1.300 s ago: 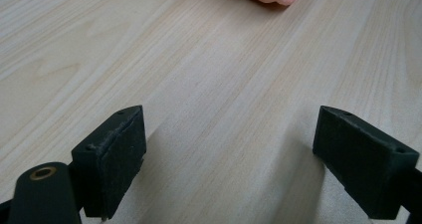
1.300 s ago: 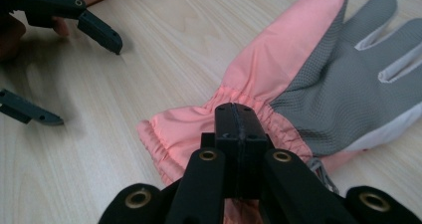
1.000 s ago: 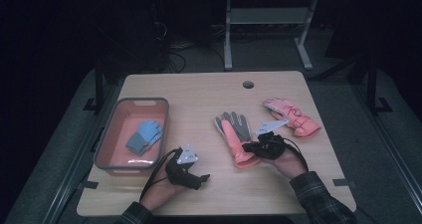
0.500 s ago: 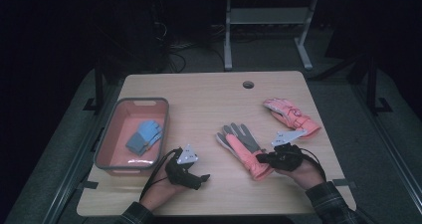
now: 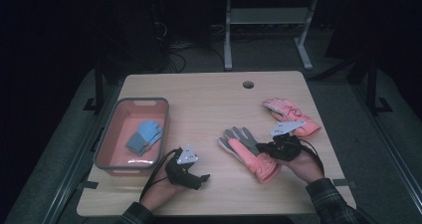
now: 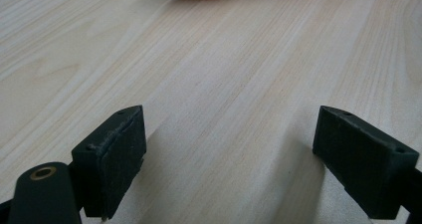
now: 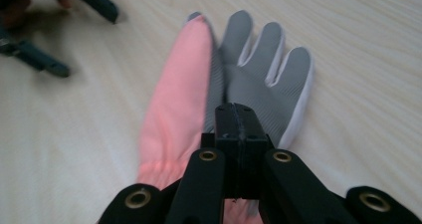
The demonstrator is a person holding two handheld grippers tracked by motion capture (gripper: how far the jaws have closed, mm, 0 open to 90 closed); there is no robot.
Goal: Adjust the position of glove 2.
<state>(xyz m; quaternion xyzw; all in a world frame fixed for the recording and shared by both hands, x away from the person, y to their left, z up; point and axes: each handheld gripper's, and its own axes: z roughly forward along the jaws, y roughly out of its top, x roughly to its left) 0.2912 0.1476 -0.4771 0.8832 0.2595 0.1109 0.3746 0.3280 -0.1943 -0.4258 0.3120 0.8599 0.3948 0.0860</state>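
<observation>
Glove [image 5: 249, 154] position has changed: over the last second it has slid toward you on the tabletop [image 5: 209, 99] and turned, with its cuff now nearest your right hand. Your right gripper [image 7: 239, 122] has its fingers closed flat together over the glove's palm; whether fabric is pinched between them cannot be told. Your left gripper [image 6: 229, 159] rests near the bin [image 5: 112, 134], fingers wide apart and empty. The second glove [image 5: 291, 115] lies untouched behind. Judged step: gathering gloves toward the bin.
</observation>
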